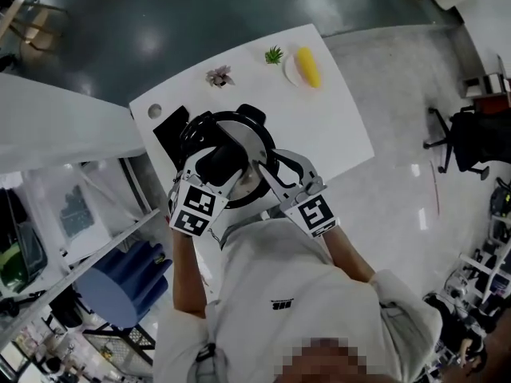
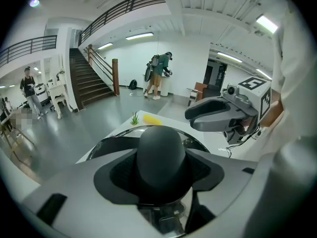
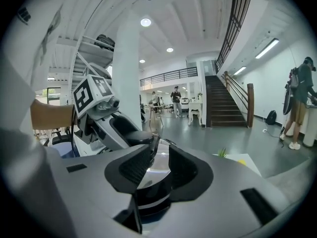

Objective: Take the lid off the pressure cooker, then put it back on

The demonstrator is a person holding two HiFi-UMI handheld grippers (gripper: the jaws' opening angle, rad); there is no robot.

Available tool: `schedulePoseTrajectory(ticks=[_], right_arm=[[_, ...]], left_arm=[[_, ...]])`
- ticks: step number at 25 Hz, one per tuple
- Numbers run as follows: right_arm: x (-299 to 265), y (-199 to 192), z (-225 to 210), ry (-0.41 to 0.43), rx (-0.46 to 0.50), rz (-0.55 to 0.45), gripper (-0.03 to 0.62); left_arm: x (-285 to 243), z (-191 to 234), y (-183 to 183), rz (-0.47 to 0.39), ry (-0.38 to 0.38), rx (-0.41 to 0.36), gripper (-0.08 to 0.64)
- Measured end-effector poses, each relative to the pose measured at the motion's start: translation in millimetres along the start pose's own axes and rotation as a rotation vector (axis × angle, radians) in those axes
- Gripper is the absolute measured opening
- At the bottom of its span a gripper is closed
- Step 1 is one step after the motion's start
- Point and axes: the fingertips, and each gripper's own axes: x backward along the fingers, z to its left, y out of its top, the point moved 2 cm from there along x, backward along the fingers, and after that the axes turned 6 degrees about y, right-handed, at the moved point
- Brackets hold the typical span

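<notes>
The pressure cooker (image 1: 209,128) stands on the white table (image 1: 335,126) with its steel lid (image 1: 239,132) on top. The lid's black handle (image 2: 161,152) fills the space between the jaws of my left gripper (image 1: 217,163), which is shut on it; the rounded handle hides what lies beneath it. My right gripper (image 1: 263,174) comes in at the lid's near right side. In the right gripper view its pads sit close together with the shiny lid rim (image 3: 159,155) between them. Each gripper shows in the other's view: the right gripper (image 2: 223,114) and the left gripper (image 3: 101,108).
At the table's far side lie a yellow object on a white plate (image 1: 307,66), a small green plant (image 1: 274,54) and a pale flower piece (image 1: 219,76). A black mat (image 1: 169,131) lies left of the cooker. A blue chair (image 1: 120,282) stands at my left.
</notes>
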Motion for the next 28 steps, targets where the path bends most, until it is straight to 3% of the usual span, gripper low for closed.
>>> schedulePoseTrajectory(ticks=[14, 28], right_arm=[[3, -1, 7, -0.134, -0.045, 0.015, 0.115], [13, -4, 9, -0.185, -0.029, 0.009, 0.115]], left_arm=[[-2, -1, -4, 0.0, -0.101, -0.095, 0.287], [1, -5, -1, -0.01, -0.13, -0.149, 0.287]])
